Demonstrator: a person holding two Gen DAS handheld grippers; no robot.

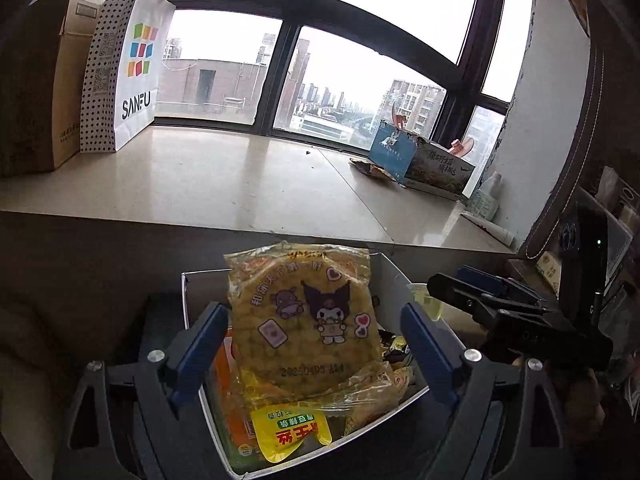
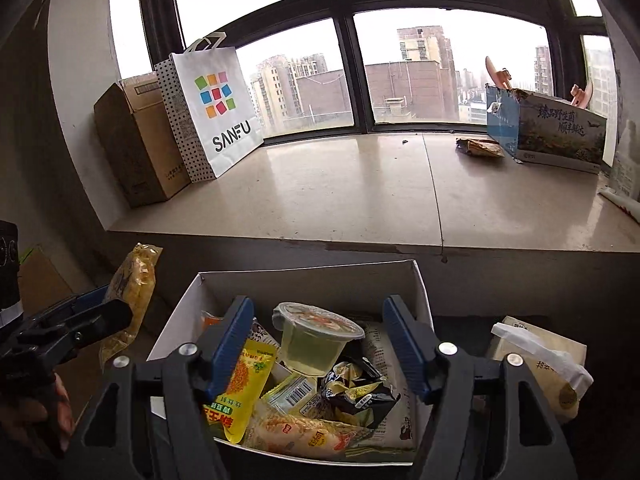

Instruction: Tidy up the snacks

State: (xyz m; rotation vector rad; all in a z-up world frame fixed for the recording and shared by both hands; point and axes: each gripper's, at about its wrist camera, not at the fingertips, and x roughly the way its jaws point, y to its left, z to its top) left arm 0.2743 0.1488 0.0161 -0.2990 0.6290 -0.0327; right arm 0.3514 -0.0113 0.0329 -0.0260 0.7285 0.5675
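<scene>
Left gripper (image 1: 313, 309): jaws spread wide. The cracker pack (image 1: 308, 320) stands upright between the fingers, over the near-left part of the white box (image 1: 192, 280) at 6 o'clock. I cannot see either pad pressing on it. From the right wrist view the same pack shows at 9 o'clock, left of the box and at the left gripper's tips.

Right gripper (image 2: 317, 303): jaws spread wide. The jelly cup (image 2: 316, 340) sits between the fingers, clear of both, on top of the loose snacks in the box. A yellow sachet (image 2: 244, 380) lies at 7 o'clock of the cup, against my left finger.

Beyond the box, at 12 o'clock, runs the sill (image 2: 340, 188). A paper bag (image 2: 220, 108) stands on it at 10 o'clock.
</scene>
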